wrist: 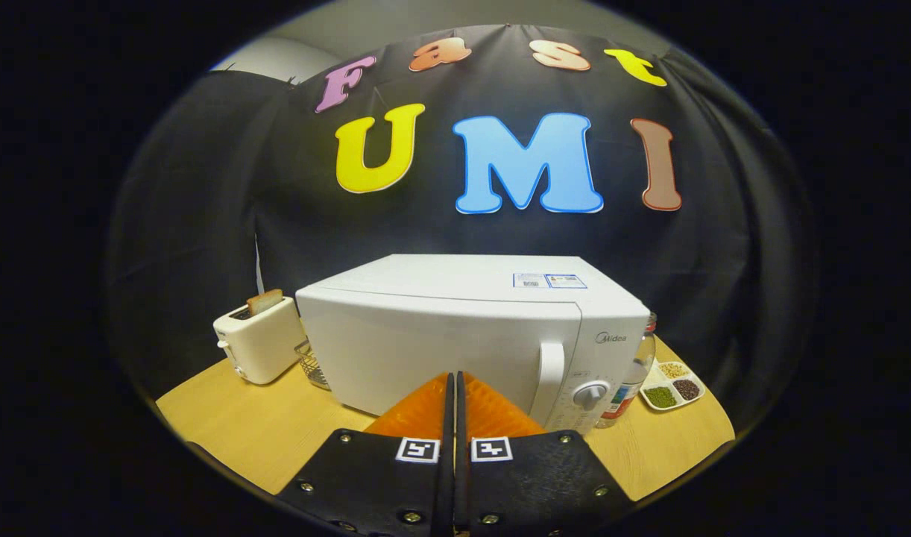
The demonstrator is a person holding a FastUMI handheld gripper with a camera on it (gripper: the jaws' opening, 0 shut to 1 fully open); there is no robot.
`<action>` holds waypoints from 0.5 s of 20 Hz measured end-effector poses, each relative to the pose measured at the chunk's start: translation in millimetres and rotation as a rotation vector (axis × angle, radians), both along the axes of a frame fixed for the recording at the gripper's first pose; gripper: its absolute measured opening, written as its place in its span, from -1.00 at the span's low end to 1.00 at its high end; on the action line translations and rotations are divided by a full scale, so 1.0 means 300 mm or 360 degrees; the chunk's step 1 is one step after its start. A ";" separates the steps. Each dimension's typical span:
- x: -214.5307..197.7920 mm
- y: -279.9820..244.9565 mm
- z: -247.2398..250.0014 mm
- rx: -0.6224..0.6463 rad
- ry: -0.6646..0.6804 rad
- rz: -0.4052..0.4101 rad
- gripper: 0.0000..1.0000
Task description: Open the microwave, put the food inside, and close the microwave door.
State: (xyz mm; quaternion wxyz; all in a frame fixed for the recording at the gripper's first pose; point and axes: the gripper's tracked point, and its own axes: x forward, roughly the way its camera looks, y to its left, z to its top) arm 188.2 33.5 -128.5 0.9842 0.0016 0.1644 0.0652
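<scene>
The tool [453, 377] has its two fingers pressed together with nothing between them. It points at the lower front of the microwave [455, 335], whose door [433, 350] is fully closed.

**Step in hand.** Judged from the closed door, the task is at its first stage: opening the microwave. No part of the loading or closing has been done.

**Next move.** The vertical door handle [551, 380] stands to the right of the fingertips, just left of the control dial [591, 394]. The next move calls for shifting the tool right, spreading the fingers, and either hooking or pinching the handle, then pulling toward the near side. The hinge appears to be on the left, so the door should swing out leftward; keep that arc free.

**Food.** The item to be loaded cannot be identified with certainty.

**Containers and contents.**
- Toaster [258, 339], far left on the worktop [262, 425]: one slice of toast [265, 300] stands up out of a slot.
- Wire basket [314, 365], between toaster and microwave: contents hidden.
- Divided tray [672, 385], right of the microwave: green, dark and pale grains or beans, one kind per compartment.
- Clear bottle [634, 377], just beside the microwave's right side: contents not discernible.
</scene>
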 end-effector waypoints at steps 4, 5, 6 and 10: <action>-0.139 -0.012 0.105 0.0007 -0.0081 -0.0019 -0.97; -0.174 -0.017 0.125 0.0005 -0.0099 -0.0028 -0.97; -0.210 -0.017 0.143 0.0006 -0.0115 -0.0032 -0.97; -0.352 -0.025 0.198 0.0012 -0.0172 -0.0060 -0.97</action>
